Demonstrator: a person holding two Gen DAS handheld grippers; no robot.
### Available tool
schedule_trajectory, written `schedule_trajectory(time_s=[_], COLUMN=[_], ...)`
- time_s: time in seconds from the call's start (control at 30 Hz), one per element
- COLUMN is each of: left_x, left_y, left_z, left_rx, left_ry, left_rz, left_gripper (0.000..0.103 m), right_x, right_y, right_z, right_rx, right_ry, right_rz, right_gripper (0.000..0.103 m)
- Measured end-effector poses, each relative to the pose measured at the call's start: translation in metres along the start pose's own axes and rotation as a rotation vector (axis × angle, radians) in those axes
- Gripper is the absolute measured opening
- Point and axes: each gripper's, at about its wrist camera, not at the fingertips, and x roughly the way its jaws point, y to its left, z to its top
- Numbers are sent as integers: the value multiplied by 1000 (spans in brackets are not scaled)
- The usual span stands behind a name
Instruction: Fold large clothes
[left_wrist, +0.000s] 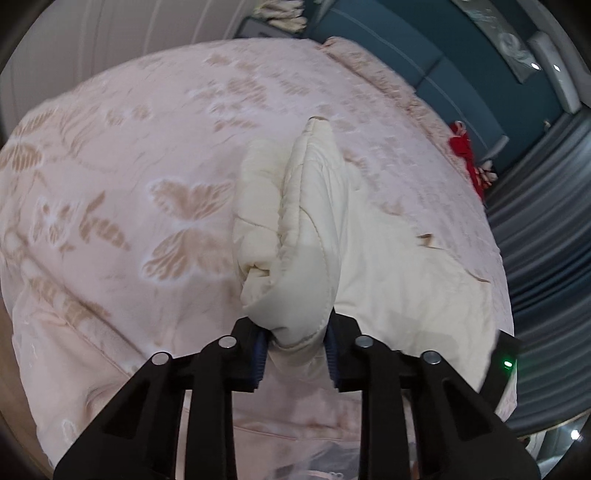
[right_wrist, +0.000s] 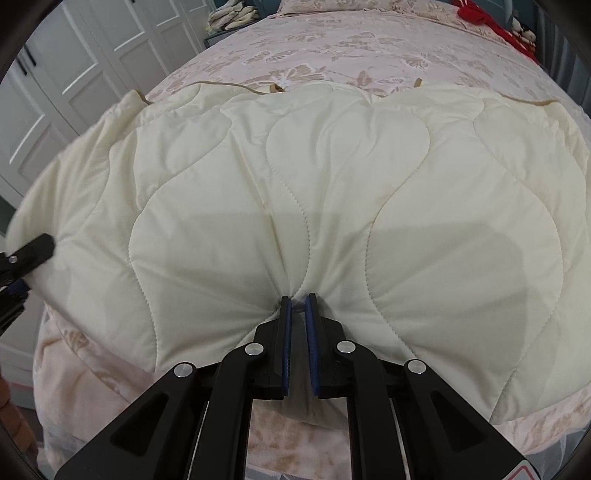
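Observation:
A cream quilted comforter (right_wrist: 332, 177) lies spread over a pink bed with butterfly print (right_wrist: 332, 48). In the right wrist view my right gripper (right_wrist: 298, 300) is shut on a pinch of the comforter's near edge, and the cloth puckers around the blue pads. My left gripper (left_wrist: 297, 332) is shut on a thick folded corner of the same comforter (left_wrist: 295, 236), which stands up as a bunched ridge in front of it. The left gripper also shows at the left edge of the right wrist view (right_wrist: 26, 258), at the comforter's left side.
White wardrobe doors (right_wrist: 74, 74) stand left of the bed. A red item (left_wrist: 465, 147) lies at the bed's far side, by a teal headboard (left_wrist: 406, 51). Grey curtains (left_wrist: 546, 229) hang to the right. Folded pale cloths (right_wrist: 229, 14) sit on a bedside unit.

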Motion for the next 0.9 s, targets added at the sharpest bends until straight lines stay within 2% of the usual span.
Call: schedule_trajectory(time_s=[0.13,0.3,0.43,0.6,0.9], left_x=[-13,-21,-28,-38,-50], left_y=[-19,-33,-47,-71,-128], left_z=[6,9,9,4,-19], left_rx=[49,74,100,153,294], left_ry=[-32,-47,-63,-62,-69], left_rz=[17,20,19,-10,-43], left_gripper=[22,21,21,20,18], right_x=[-29,-59,-49,-30,-12], right_y=[-14,-22,-21,-21,-41], right_z=[-1,-17,-33,-31,-30], right_rx=[110,101,100,103,189], right_ry=[-24,-19,26,34,28], right_rz=[68,89,95,86,161], right_gripper=[5,5,4,4,0])
